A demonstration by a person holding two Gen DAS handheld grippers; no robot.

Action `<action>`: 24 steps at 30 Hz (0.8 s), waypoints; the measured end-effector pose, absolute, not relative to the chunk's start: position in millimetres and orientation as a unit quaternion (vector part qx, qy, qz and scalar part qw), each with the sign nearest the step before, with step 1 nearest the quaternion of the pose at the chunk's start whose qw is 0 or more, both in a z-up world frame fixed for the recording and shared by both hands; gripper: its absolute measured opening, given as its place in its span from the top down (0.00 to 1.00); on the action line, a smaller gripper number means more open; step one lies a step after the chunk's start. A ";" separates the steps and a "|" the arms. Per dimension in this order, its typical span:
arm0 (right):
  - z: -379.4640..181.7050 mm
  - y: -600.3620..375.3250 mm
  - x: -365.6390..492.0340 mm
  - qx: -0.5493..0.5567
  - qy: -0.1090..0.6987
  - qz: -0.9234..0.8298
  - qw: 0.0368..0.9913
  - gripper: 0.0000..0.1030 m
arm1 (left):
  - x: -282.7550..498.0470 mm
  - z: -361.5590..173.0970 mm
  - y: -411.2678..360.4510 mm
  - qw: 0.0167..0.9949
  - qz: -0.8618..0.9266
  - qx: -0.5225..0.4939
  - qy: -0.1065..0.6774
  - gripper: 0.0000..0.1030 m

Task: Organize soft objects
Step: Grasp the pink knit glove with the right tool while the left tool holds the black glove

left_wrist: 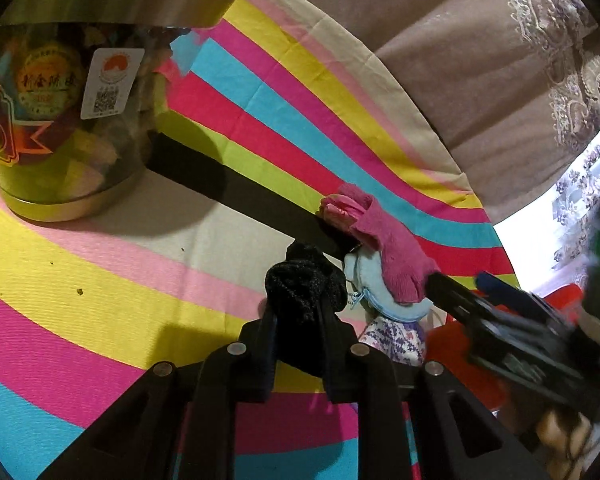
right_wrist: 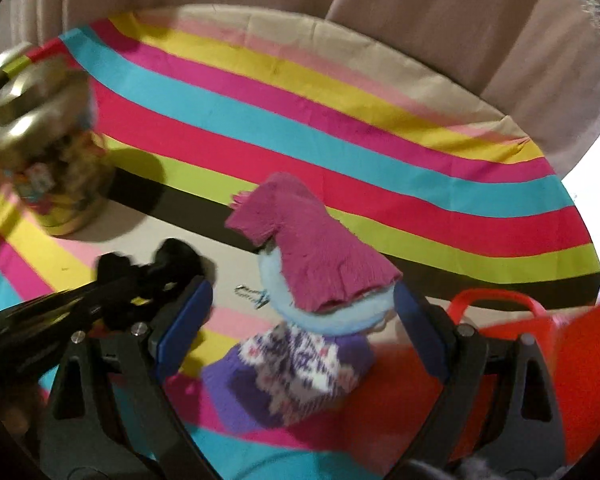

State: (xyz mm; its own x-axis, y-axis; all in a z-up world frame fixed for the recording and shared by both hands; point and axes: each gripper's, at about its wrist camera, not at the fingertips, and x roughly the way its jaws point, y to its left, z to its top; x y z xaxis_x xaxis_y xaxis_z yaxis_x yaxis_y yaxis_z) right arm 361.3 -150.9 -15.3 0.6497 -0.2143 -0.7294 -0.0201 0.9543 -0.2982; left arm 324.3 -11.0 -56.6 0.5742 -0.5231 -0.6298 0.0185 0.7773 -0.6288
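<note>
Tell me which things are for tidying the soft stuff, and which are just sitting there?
For the job: black sock in the left gripper, pink sock, blue pouch, purple patterned sock, red basket, right gripper.
Just sitting: gold-lidded jar, striped cloth.

Bright light glares white at the right edge; the jar (left_wrist: 60, 120) casts a dark shadow; right view is blurry, edges bend.

Blurred in the right wrist view: gold-lidded jar (right_wrist: 48, 168), label unreadable. Red basket (right_wrist: 540, 340) cut off at the right edge, partly hidden behind 1 gripper finger. Light blue pouch (right_wrist: 284, 300) half covered by pink sock (right_wrist: 316, 252). Purple patterned sock (left_wrist: 396, 336) mostly hidden behind left gripper (left_wrist: 300, 320).
</note>
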 end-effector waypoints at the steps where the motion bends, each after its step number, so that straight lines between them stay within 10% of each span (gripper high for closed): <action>1: -19.8 -152.3 369.4 -0.145 0.421 -0.058 0.894 0.09 | 324.4 -56.6 -10.2 0.838 -0.162 -0.292 0.432 0.82; 14: -45.3 -176.6 421.6 -0.105 0.463 -0.056 0.878 0.10 | 321.4 -54.3 -3.6 0.839 -0.162 -0.302 0.422 0.82; 18: -46.9 -182.5 424.9 -0.053 0.474 -0.017 0.879 0.55 | 320.5 -52.8 -1.0 0.841 -0.160 -0.306 0.416 0.82; 24: -44.1 -178.4 411.6 -0.031 0.462 -0.002 0.886 0.80 | 318.0 -50.1 2.7 0.844 -0.156 -0.309 0.409 0.82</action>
